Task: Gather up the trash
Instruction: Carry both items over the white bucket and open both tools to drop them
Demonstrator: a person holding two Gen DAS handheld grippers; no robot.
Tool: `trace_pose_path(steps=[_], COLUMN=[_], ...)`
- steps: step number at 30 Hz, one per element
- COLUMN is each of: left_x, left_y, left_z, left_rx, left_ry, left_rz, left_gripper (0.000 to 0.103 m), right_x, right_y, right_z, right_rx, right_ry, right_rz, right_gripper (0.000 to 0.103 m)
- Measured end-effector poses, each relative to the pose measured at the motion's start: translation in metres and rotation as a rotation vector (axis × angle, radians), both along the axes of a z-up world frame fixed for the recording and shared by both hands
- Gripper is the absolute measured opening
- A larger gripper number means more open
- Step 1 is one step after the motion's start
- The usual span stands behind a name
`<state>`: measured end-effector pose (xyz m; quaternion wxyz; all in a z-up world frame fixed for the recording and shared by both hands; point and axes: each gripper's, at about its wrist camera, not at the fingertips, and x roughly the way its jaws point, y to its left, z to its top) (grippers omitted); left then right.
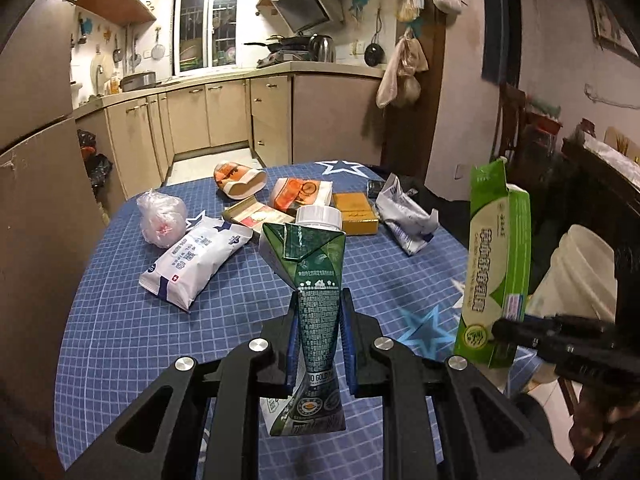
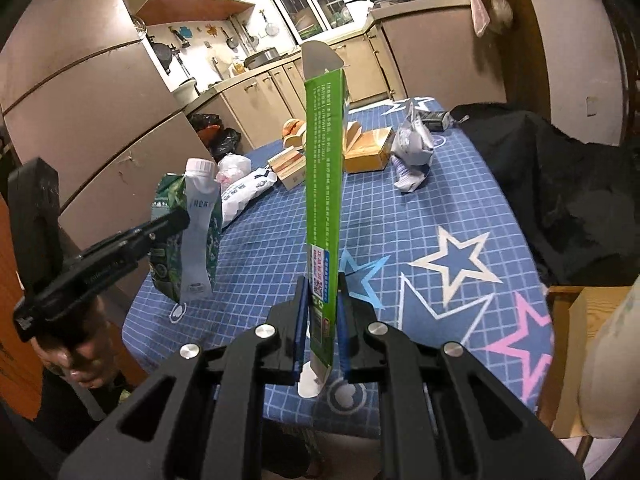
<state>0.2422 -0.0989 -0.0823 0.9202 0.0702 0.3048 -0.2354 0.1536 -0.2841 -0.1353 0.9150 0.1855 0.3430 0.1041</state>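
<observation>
My left gripper (image 1: 320, 300) is shut on a crushed dark green drink carton (image 1: 316, 280) with a white screw cap, held upright above the table. In the right wrist view the same carton (image 2: 192, 232) hangs at the left in the left gripper (image 2: 176, 220), with a hand below it. My right gripper (image 2: 320, 284) is shut on a flattened bright green box (image 2: 324, 184), held upright edge-on. In the left wrist view that green box (image 1: 496, 264) stands at the right beside a white bin (image 1: 580, 268).
The blue star-patterned tablecloth (image 1: 160, 340) carries a white wipes packet (image 1: 196, 260), a pink plastic bag (image 1: 162, 216), orange wrappers (image 1: 240, 178), a yellow box (image 1: 354, 212) and a crumpled white pouch (image 1: 404, 216). A black cloth (image 2: 560, 176) lies at the table's right. Kitchen cabinets stand behind.
</observation>
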Motion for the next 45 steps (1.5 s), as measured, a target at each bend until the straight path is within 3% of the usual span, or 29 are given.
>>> trace_pose_path(steps=[9, 21, 31, 45], left_x=[-0.015, -0.033, -0.054, -0.088], left_y=[-0.017, -0.042, -0.103, -0.243], left_z=[0.015, 0.032, 0.048, 0.044], left_rx=[0.046, 0.079, 0.081, 0.096], left_ry=[-0.033, -0.092, -0.136, -0.149], left_rz=[0.081, 0.073, -0.047, -0.305], left_gripper=[0.02, 0.02, 0.02, 0.02], right_x=[-0.02, -0.049, -0.086, -0.152], right_y=[0.0, -0.015, -0.062, -0.166], right_z=[0.015, 0.036, 0.058, 0.068], right_rx=[-0.073, -0.099, -0.119, -0.165], right_ry=[-0.046, -0.109, -0.169, -0.193], right_rz=[-0.03, -0.09, -0.22, -0.499], right_gripper=[0.012, 0.012, 0.012, 0.012])
